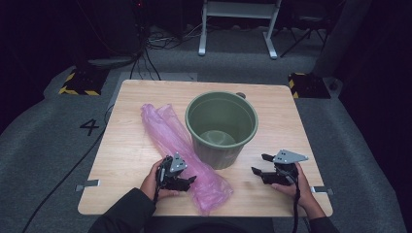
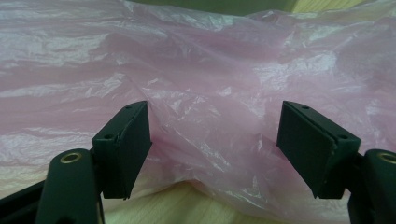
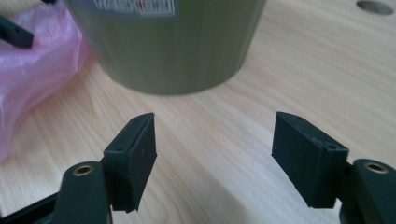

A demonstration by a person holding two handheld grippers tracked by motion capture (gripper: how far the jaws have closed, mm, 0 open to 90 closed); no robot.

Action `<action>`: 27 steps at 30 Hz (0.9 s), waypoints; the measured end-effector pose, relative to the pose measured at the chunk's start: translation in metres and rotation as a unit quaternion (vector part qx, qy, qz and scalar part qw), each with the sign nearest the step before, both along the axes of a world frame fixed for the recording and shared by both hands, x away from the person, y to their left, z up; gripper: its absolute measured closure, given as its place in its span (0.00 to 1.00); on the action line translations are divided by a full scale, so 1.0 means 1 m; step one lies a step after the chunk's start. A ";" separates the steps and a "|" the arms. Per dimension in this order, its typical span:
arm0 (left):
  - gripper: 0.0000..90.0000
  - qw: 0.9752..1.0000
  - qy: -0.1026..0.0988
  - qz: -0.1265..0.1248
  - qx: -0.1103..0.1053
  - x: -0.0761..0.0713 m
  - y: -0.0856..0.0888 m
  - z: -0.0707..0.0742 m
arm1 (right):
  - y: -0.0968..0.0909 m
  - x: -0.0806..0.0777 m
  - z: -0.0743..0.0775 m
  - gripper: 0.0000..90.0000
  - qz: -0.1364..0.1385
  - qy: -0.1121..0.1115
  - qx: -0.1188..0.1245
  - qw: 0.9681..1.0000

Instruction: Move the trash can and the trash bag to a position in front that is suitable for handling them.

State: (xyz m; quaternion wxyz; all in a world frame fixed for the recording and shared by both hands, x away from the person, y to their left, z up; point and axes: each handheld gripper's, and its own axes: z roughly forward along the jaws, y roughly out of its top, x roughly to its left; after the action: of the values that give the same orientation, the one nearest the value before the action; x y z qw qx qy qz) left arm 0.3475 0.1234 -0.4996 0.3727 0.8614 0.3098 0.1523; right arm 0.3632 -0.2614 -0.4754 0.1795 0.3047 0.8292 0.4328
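High view: L gripper (image 1: 187,180) is sitting at the bag (image 1: 180,145), bin (image 1: 222,127) just beyond.
L gripper view: jaws are gaping, film between, unpinched.
R gripper (image 3: 212,154) view: jaws are standing wide, empty, bin ahead.

On the tabletop (image 1: 131,145) a bucket (image 1: 221,127) stands upright, a little right of the middle. A plastic bag (image 1: 180,150) lies stretched out on the tabletop to the bucket's left, running from the far left toward the near edge, its near end passing just beside the bucket's base. The left hand-held gripper (image 1: 187,181) sits at the bag's near end, bag film between its spread jaws. The right hand-held gripper (image 1: 260,164) rests near the bucket's right side, apart from it, with bare tabletop between its jaws.
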 end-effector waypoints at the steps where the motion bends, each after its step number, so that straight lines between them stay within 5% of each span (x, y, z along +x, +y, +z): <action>1: 0.29 1.000 0.002 0.000 -0.002 0.001 -0.001 0.000 | 0.003 0.002 0.002 0.33 0.000 -0.005 0.001 1.000; 14: 0.24 1.000 0.017 0.008 -0.001 0.012 -0.007 -0.003 | 0.039 0.019 0.021 0.25 -0.021 -0.049 0.024 0.998; 27: 0.20 0.999 0.025 0.029 -0.002 0.031 -0.014 -0.004 | 0.053 0.049 0.022 0.24 -0.040 -0.047 0.033 0.998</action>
State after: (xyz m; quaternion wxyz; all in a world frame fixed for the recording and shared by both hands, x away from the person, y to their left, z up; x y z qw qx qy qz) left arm 0.3784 0.1093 -0.5031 0.3619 0.8550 0.3440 0.1403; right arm 0.4117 -0.2086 -0.4532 0.2247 0.3228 0.7923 0.4665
